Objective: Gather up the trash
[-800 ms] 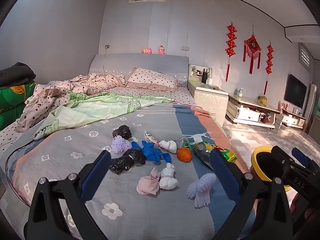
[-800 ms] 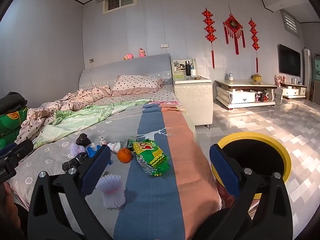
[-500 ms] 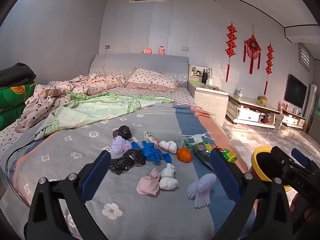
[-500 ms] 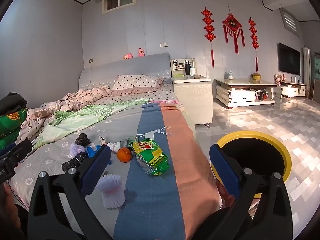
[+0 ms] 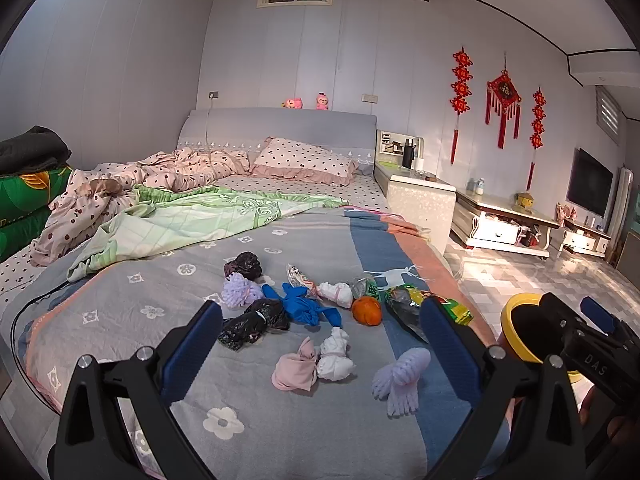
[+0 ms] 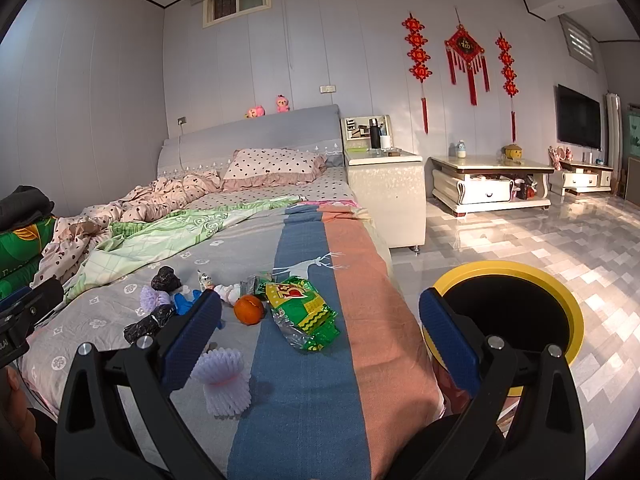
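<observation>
Several bits of trash lie on the grey bedspread (image 5: 132, 320): an orange (image 5: 366, 310), a green snack bag (image 6: 302, 312), a blue glove (image 5: 306, 307), black bags (image 5: 252, 322), a pink wad (image 5: 294, 372), a white wad (image 5: 335, 360) and lilac foam nets (image 5: 400, 376). A yellow-rimmed black bin (image 6: 508, 308) stands on the floor right of the bed. My left gripper (image 5: 320, 350) is open and empty above the bed's foot, short of the trash. My right gripper (image 6: 320, 338) is open and empty, between the snack bag and the bin.
Rumpled green and pink quilts (image 5: 180, 216) and a dotted pillow (image 5: 304, 158) lie at the bed's head. A white nightstand (image 6: 384, 196) and a low TV cabinet (image 6: 492, 184) stand to the right on the tiled floor (image 6: 560, 248). Folded bedding (image 5: 24, 192) is stacked at the left.
Almost nothing has changed. Both grippers stay open and nearly still, and the trash has not moved.
</observation>
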Tool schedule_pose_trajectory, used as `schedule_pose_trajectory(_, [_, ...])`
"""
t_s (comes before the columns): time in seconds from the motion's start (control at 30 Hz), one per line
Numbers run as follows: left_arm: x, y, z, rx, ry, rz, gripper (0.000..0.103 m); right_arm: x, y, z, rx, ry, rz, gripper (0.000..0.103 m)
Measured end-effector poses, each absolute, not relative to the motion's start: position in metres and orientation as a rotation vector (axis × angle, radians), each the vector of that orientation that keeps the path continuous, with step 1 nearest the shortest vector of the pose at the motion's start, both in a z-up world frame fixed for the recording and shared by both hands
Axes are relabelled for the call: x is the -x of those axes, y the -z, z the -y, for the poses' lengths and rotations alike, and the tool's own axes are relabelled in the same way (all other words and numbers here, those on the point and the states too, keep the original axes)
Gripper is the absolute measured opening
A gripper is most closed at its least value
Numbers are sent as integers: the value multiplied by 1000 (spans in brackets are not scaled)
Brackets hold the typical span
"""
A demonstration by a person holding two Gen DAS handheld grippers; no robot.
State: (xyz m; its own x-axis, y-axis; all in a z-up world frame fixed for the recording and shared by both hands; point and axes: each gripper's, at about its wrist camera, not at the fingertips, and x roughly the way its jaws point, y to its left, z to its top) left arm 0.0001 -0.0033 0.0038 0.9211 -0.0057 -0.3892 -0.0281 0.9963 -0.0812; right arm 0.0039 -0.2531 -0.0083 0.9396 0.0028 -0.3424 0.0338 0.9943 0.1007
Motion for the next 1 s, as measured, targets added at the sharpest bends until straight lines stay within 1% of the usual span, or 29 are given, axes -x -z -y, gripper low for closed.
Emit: schedule_pose_trajectory(1.0, [-2,-1,2,89,-8,-400,95,-6,15,253,-115,13,-359,95])
